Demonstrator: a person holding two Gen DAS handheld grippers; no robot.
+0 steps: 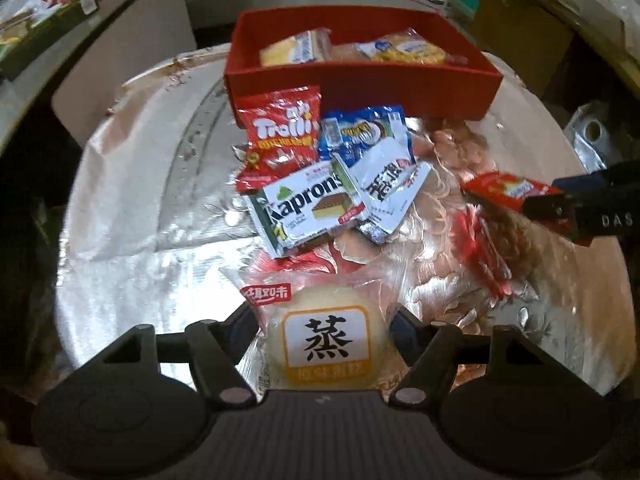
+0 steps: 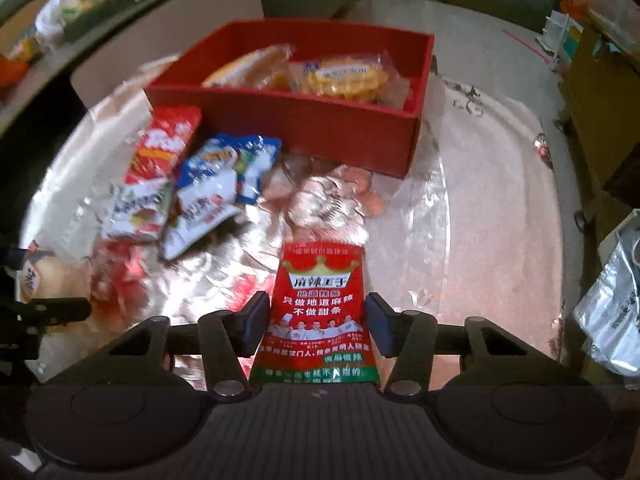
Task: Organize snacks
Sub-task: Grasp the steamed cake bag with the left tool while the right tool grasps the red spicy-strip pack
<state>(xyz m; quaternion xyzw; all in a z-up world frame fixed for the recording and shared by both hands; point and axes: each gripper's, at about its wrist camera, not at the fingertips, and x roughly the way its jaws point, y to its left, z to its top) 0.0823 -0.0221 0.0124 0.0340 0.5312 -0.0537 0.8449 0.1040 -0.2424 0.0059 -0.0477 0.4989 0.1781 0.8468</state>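
Observation:
My left gripper (image 1: 324,320) is shut on a wrapped steamed cake (image 1: 326,340), held above the table. My right gripper (image 2: 316,320) is shut on a red spicy snack packet (image 2: 318,312); that packet also shows at the right of the left wrist view (image 1: 504,190). A red box (image 1: 360,80) at the back holds a sandwich cake (image 1: 296,50) and a yellow cookie pack (image 1: 404,50). In front of it lie a red Trolli bag (image 1: 280,132), a blue pack (image 1: 364,132), a Kaprons wafer (image 1: 308,208) and a white packet (image 1: 390,192).
The round table has a shiny floral plastic cover (image 1: 160,240). A silver bag (image 2: 616,320) sits off the table's right side. Cardboard boxes (image 1: 520,20) and a cluttered counter (image 1: 40,12) stand behind.

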